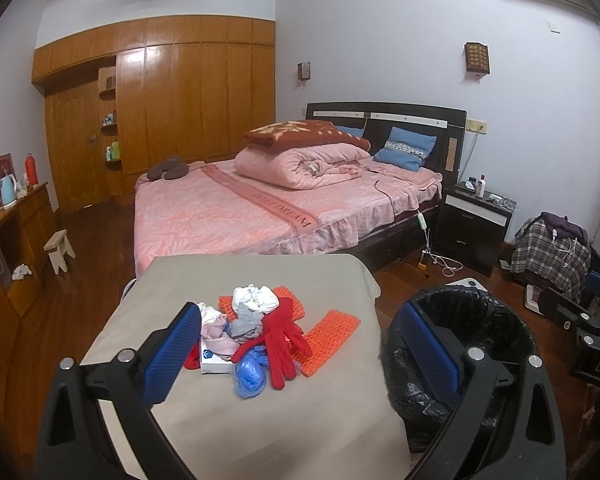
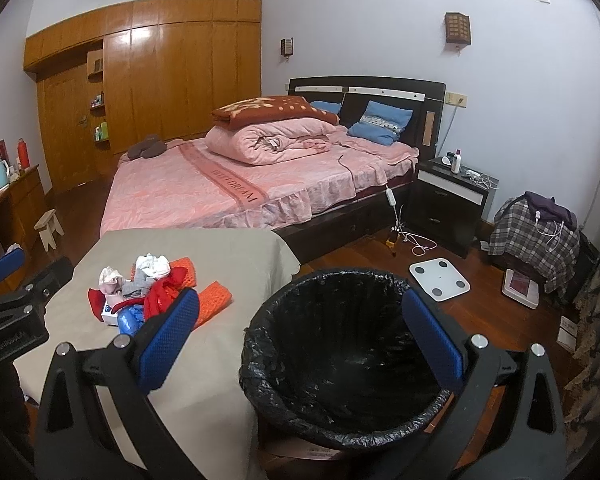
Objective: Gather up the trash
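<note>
Right now both tools gape wide with nothing between their blue pads: the left tool [image 1: 300,354] hangs over the beige cloth-covered desk [image 1: 228,412], the right tool [image 2: 300,340] over the round bin lined with a black plastic bag [image 2: 340,380]. Ahead of the left tool, on the desk, lies the heap of trash [image 1: 256,332]: red gloves, crumpled white tissue, blue plastic, orange mesh strips

Beige-covered table [image 1: 204,412] carries a trash pile [image 1: 256,332] over orange mats [image 1: 332,330]
</note>
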